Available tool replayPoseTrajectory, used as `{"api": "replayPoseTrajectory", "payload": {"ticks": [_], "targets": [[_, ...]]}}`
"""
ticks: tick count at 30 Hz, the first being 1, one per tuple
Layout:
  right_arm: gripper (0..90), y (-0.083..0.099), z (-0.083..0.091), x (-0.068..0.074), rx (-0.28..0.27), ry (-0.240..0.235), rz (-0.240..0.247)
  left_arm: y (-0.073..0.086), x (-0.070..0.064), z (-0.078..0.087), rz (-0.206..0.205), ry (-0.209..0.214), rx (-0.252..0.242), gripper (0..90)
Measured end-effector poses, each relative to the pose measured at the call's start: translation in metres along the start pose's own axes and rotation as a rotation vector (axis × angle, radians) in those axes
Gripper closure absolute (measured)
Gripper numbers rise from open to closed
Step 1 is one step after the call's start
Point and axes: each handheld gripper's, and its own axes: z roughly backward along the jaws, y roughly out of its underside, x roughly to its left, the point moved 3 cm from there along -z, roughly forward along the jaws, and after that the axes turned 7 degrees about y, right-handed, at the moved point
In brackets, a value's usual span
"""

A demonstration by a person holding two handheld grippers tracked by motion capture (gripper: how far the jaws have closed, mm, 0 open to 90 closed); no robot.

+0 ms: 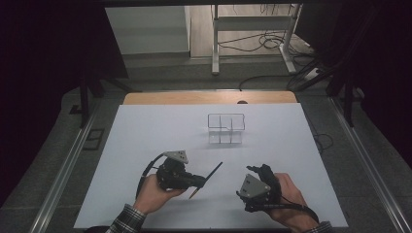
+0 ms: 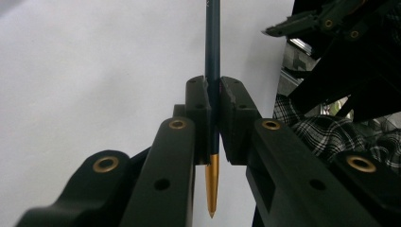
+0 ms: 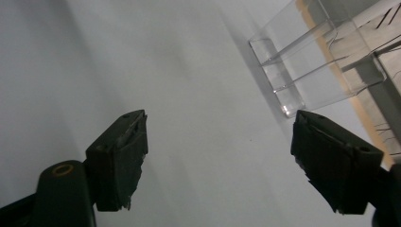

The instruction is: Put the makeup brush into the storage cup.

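A dark pencil [image 1: 208, 177] with a gold tip slants above the white table sheet [image 1: 145, 131], held near its lower end. My left gripper [image 1: 197, 181] is shut on it; in the left gripper view the pencil [image 2: 213, 42] runs straight up between the two pads [image 2: 197, 101], gold tip [image 2: 212, 187] pointing down. A clear plastic organiser [image 1: 226, 128] with several compartments stands upright further back, near the table's middle. My right gripper [image 1: 265, 170] hovers at the front right, open and holding nothing; its own view shows the wide-apart gripper [image 3: 217, 142] below the organiser [image 3: 312, 61].
A wooden table edge [image 1: 209, 97] shows behind the white sheet. Beyond it a metal stand [image 1: 252, 29] and loose cables [image 1: 265, 41] lie on the floor. Dark curtains close both sides. A plaid sleeve [image 2: 326, 137] appears past the left gripper's jaws.
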Motion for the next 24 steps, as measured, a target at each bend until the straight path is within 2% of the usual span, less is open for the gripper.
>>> {"api": "replayPoseTrajectory", "payload": {"ticks": [8,17,24], "targets": [[27.5,-0.007,-0.004,0.001,-0.023,0.067,0.097,0.0,0.0,-0.005,0.013,0.006,0.032,83.3],[32.4,-0.014,-0.008,0.004,-0.049,0.134,0.241,0.0,0.001,-0.008,0.027,0.011,0.057,83.4],[37.2,-0.019,-0.012,0.007,-0.065,0.147,0.311,-0.001,0.002,-0.01,0.032,0.013,0.08,83.3]]}}
